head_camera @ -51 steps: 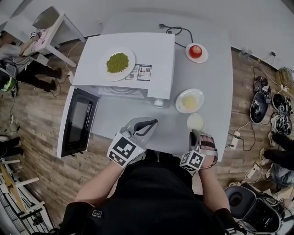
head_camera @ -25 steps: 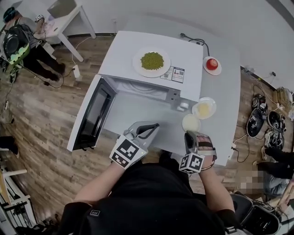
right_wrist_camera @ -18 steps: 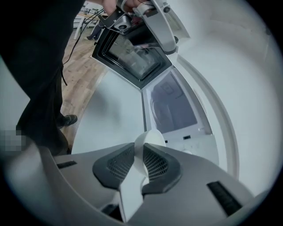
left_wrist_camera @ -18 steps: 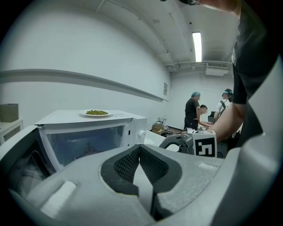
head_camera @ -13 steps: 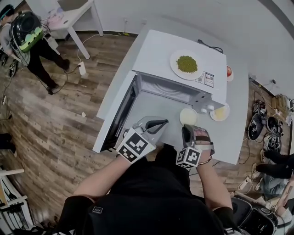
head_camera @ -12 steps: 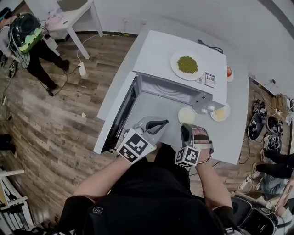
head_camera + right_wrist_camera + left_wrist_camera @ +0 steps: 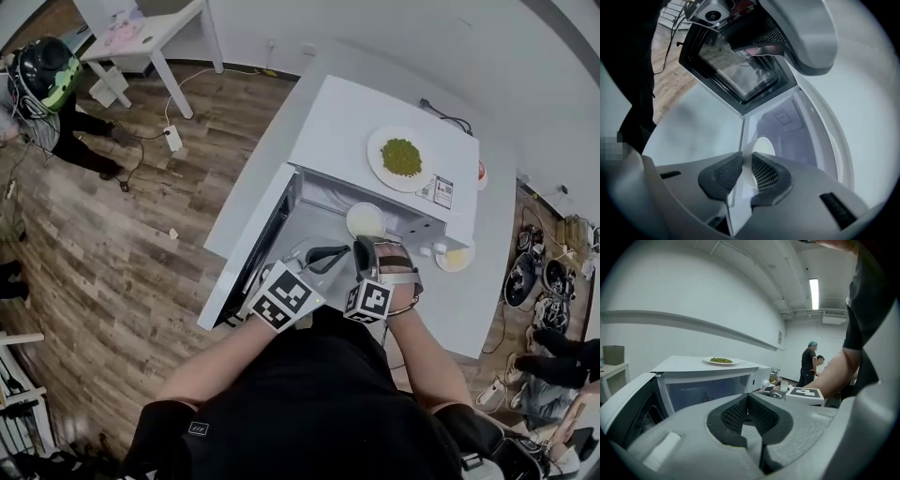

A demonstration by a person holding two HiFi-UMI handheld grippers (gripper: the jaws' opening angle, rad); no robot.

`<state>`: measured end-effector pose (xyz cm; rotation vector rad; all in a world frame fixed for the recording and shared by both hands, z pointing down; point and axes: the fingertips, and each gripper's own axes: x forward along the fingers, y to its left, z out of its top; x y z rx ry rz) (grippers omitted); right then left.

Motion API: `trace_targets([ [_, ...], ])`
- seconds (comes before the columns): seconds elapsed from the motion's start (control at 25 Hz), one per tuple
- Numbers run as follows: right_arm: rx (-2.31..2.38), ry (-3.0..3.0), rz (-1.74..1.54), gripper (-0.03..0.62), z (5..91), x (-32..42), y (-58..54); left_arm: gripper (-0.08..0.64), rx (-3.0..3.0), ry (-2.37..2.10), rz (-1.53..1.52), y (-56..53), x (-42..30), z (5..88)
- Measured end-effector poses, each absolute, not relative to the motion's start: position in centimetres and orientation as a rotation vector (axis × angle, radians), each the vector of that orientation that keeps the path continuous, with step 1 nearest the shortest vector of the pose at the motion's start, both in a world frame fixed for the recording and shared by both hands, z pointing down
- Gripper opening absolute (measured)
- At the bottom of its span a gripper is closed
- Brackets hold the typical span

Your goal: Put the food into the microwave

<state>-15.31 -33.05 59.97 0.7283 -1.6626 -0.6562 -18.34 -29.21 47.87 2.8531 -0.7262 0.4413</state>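
In the head view my right gripper (image 7: 364, 246) is shut on the near rim of a small white dish (image 7: 365, 220) with pale contents, held just in front of the white microwave's (image 7: 349, 112) open mouth. The right gripper view shows both pads of the right gripper (image 7: 745, 171) pinching the dish's rim (image 7: 761, 149), with the cavity (image 7: 787, 126) straight ahead. My left gripper (image 7: 330, 253) hangs shut and empty just left of it, by the open door (image 7: 246, 262). In its own view the left gripper (image 7: 747, 411) has its pads together.
A plate of green peas (image 7: 401, 157) lies on the microwave's top, also visible as the plate (image 7: 721, 361). A plate of yellowish food (image 7: 457, 257) sits on the table to the right. People stand in the room (image 7: 806, 364); one crouches on the floor (image 7: 42, 84).
Both grippers have moved left across the table. The right one carried the white dish from beside the microwave's front corner to its open mouth. The left stayed shut.
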Motion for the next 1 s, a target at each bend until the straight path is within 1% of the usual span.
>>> trace_targets([
  [0.48, 0.676, -1.676, -0.657, 0.077, 61.8, -15.7, -38.6, 0.009, 2.748, -0.829, 0.534, -33.4, -19.0, 51.4],
  [1.0, 0.697, -1.648, -0.666, 0.077, 62.9, -14.6, -42.6, 0.009, 2.653, -0.833, 0.545, -34.2, -19.1, 54.5],
])
